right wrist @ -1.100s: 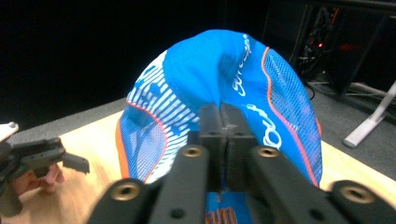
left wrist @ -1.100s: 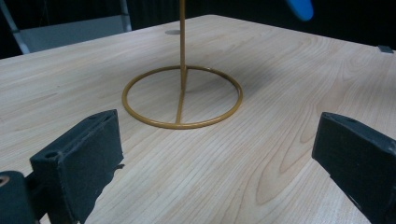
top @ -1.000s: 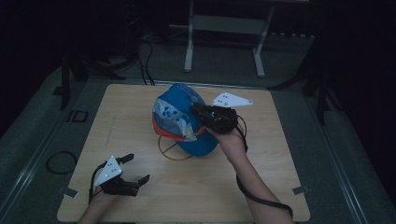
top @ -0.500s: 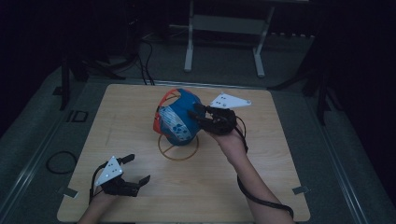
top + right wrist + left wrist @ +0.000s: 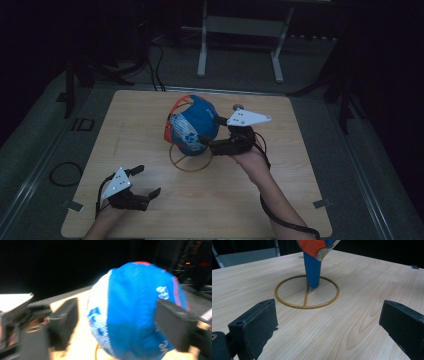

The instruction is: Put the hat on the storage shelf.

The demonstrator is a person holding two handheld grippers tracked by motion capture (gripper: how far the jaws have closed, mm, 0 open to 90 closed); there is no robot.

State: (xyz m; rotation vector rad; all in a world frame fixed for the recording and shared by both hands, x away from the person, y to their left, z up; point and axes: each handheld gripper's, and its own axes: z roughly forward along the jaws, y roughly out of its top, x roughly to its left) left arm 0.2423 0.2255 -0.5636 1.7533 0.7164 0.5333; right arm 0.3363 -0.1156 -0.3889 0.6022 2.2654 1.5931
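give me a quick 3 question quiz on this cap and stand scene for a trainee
1. True or false: the blue fabric cap with orange brim sits on the yellow wire ring stand.
2. Which gripper is next to the cap: A left gripper, B right gripper?
3. Fill in: the left gripper hovers over the light wooden ____.

Key:
1. True; the cap sits atop the stand's post.
2. B; its jaws have just been opening and stand wide either side of the cap.
3. Table.

Black left gripper (image 5: 145,181) and right gripper (image 5: 210,132); grey three-cornered plates; trailing black cables.
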